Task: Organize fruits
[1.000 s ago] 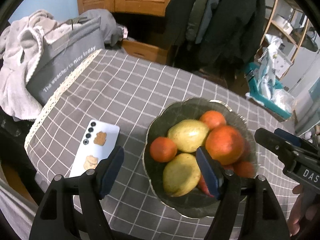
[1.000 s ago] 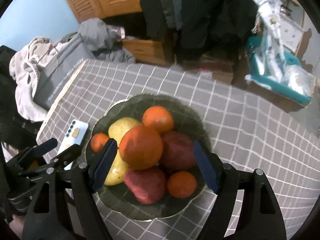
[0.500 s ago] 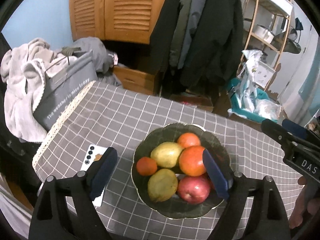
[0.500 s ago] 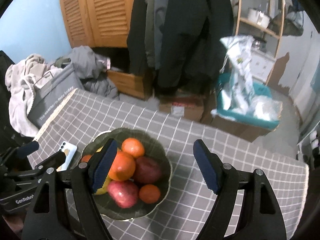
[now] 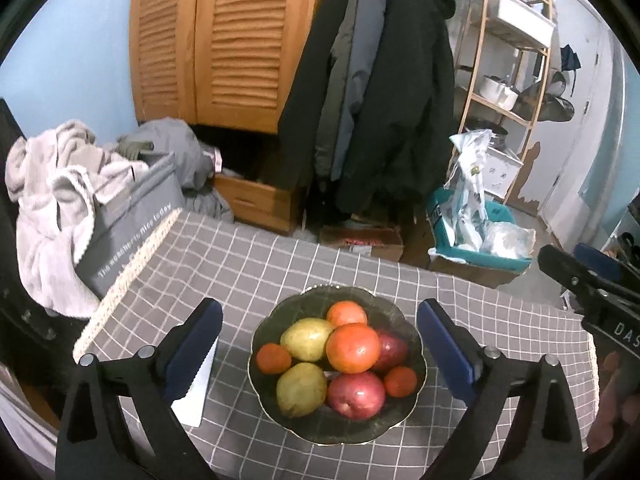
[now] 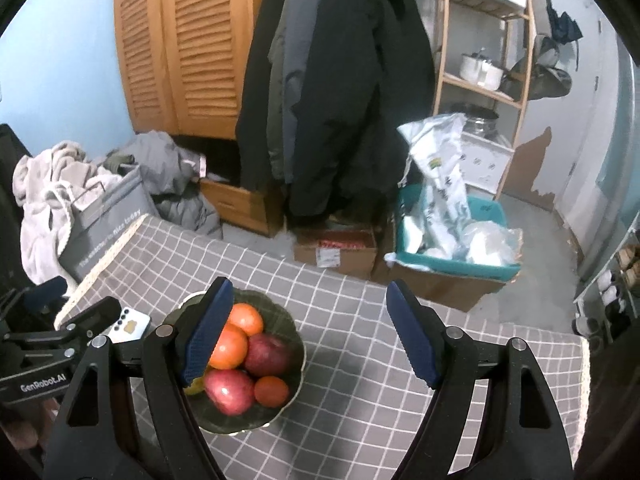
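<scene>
Overhead, both released: left tool [image 5: 318, 354] reads "GenRobot.AI", right tool [image 6: 308, 332] "DAS".

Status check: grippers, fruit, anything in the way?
Left gripper and right gripper: jaws open, empty, above table. All fruit piled in green bowl. Phone lies left of the bowl, apart from it.

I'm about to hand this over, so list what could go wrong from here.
The big orange sits on top of the heaped fruit in the dark bowl; a nudge might roll it out. The phone lies beside the bowl, where a dropped fruit or the open left gripper could knock it.
</scene>
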Demonstrator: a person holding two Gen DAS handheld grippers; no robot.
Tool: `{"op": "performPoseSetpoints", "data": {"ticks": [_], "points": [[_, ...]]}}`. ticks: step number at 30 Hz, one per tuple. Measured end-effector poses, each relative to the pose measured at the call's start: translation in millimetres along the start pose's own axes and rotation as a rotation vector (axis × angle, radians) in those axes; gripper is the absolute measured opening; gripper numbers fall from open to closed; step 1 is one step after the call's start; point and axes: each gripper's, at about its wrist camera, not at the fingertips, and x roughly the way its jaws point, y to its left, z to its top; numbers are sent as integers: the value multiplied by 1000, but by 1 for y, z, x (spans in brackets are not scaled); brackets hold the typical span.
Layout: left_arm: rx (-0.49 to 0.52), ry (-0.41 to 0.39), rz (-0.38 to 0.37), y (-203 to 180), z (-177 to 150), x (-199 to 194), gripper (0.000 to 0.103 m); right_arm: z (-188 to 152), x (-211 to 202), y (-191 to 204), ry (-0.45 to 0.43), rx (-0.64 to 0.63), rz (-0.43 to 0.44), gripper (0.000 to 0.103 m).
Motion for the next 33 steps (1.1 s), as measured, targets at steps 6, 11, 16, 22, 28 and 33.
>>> {"op": "performPoseSetpoints", "data": {"ticks": [6, 11, 16, 22, 28, 33], "points": [[26, -52, 0, -11, 7, -22, 103, 1, -30, -14, -49, 1, -28, 79], [37, -89, -26, -22, 11, -38, 103, -2, -51, -27, -94, 16, -50, 79], [80, -125, -40, -38, 14, -52, 103, -5, -63, -41, -108, 33, -74, 79], [96, -152, -52, -48, 17, -65, 103, -11, -80, -58, -136, 54, -112, 79], [86, -177, -71, -55, 20, -75, 103, -14, -95, -72, -161, 69, -128, 79], [104, -193, -76, -63, 19, -80, 103, -17, -101, -82, -167, 91, -137, 79]]}}
